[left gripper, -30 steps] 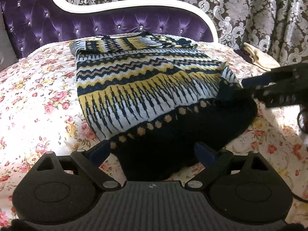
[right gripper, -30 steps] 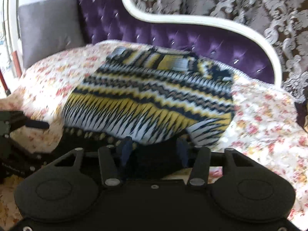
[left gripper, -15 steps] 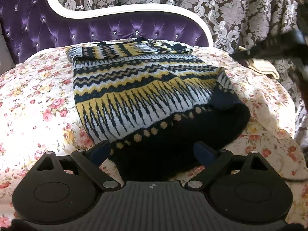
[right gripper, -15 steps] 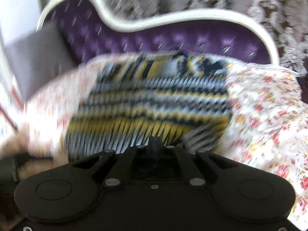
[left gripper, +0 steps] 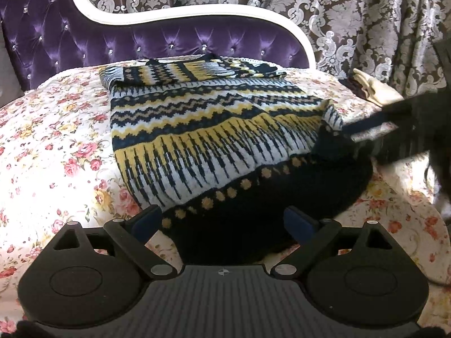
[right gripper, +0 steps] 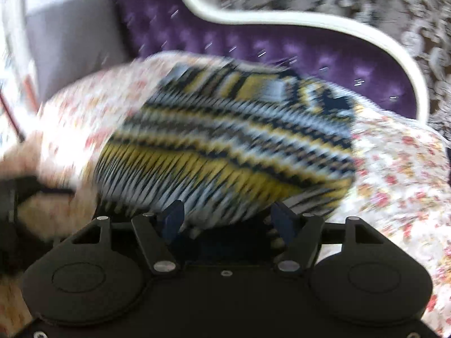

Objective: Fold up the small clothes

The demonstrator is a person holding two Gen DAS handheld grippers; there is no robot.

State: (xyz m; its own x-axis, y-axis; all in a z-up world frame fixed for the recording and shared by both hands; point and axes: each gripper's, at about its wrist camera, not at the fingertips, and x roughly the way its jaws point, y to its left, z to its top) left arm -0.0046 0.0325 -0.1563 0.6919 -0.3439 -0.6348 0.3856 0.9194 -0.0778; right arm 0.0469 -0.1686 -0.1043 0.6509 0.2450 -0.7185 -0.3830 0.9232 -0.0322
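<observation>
Behind our floral bed (left gripper: 50, 146) rises a purple headboard (left gripper: 169, 42). We laid the knitted sweater (left gripper: 214, 129) flat mid-bed for folding. Our left tool (left gripper: 222, 219) waits open at its dark hem; our right tool (right gripper: 228, 219) is opening, holding nothing.

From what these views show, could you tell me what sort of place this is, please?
Probably a bedroom at home: a bed with a floral cover, a tufted purple headboard and damask drapes behind it. A patterned sweater lies on the cover.
</observation>
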